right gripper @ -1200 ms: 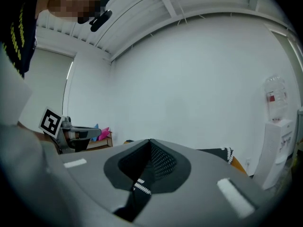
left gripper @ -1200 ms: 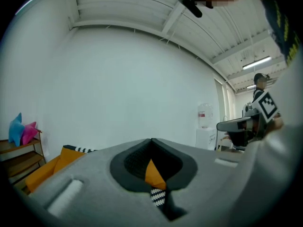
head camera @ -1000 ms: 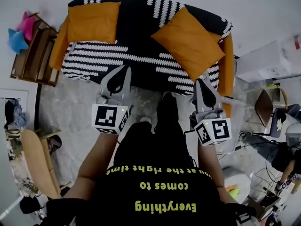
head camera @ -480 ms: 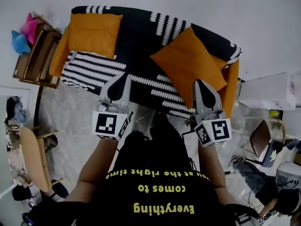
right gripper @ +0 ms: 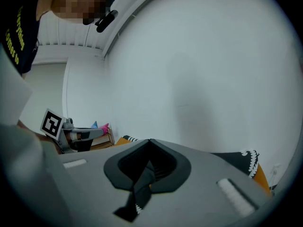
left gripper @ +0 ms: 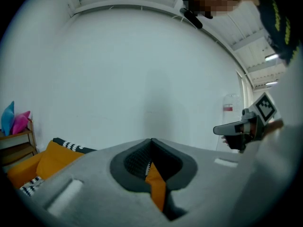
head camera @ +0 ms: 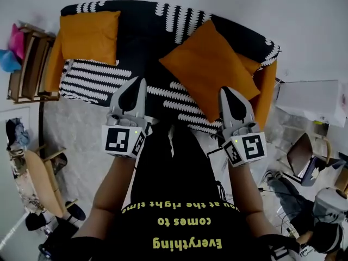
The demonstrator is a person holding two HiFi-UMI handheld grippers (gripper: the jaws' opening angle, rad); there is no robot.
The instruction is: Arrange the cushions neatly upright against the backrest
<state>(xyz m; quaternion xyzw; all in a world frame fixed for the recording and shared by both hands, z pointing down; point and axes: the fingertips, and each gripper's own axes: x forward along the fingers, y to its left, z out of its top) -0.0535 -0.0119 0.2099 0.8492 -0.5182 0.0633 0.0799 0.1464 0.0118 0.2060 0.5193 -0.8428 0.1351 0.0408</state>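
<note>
A sofa (head camera: 147, 31) with a black-and-white cover and orange arms stands against the wall. One orange cushion (head camera: 89, 37) leans at its left end. A second orange cushion (head camera: 206, 69) lies tilted like a diamond on the right of the seat. My left gripper (head camera: 136, 83) is shut and empty, its tip over the seat's front edge. My right gripper (head camera: 227, 91) is shut too, its tip right at the lower edge of the tilted cushion. Both gripper views look up at the white wall, with the left cushion (left gripper: 54, 160) low at one side.
A wooden shelf (head camera: 24, 64) with pink and blue things stands left of the sofa. A white box (head camera: 310, 99) and a chair (head camera: 304, 156) are at the right. A skateboard (head camera: 38, 178) and shoes lie on the floor at the left.
The view has closed in on the sofa. Both shut grippers have risen in the picture, and the right one now reaches the tilted cushion's lower edge.
</note>
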